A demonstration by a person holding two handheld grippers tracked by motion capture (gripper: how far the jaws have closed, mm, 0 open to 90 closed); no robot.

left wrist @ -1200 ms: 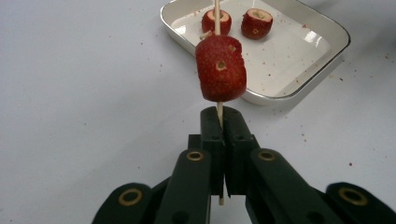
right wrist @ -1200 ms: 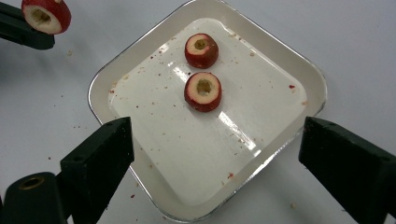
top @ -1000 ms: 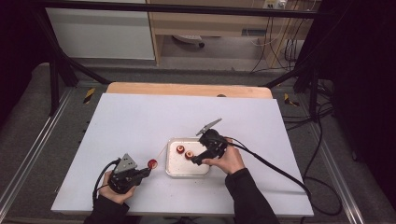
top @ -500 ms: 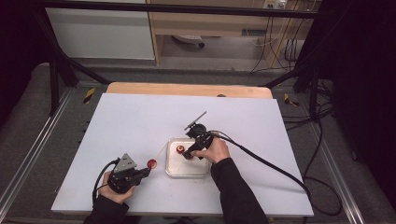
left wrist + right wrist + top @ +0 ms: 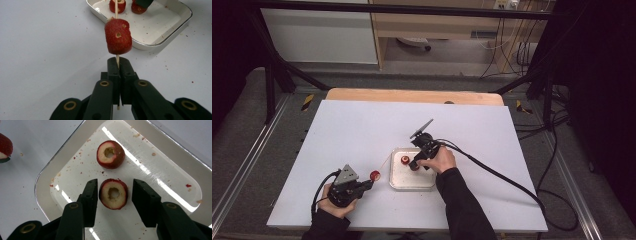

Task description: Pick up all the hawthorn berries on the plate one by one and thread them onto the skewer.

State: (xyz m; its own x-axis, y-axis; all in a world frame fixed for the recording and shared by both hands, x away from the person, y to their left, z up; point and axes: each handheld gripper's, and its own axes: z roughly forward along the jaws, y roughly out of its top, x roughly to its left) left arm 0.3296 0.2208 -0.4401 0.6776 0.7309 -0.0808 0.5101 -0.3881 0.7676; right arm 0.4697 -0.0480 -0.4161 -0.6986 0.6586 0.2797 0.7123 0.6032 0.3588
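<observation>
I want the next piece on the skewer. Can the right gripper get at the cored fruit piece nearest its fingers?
Probably yes: the right gripper straddles that fruit piece in the tray, its closing fingers not yet touching.

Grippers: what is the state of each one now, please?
Left gripper: shut on the skewer that carries one fruit piece.
Right gripper: open, jaws just closing around a cored piece in the tray, not yet gripping.

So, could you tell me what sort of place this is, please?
Probably a lab recording bench: a white table in a black frame, cables on the floor behind, and a tray of cored red fruit being skewered.
</observation>
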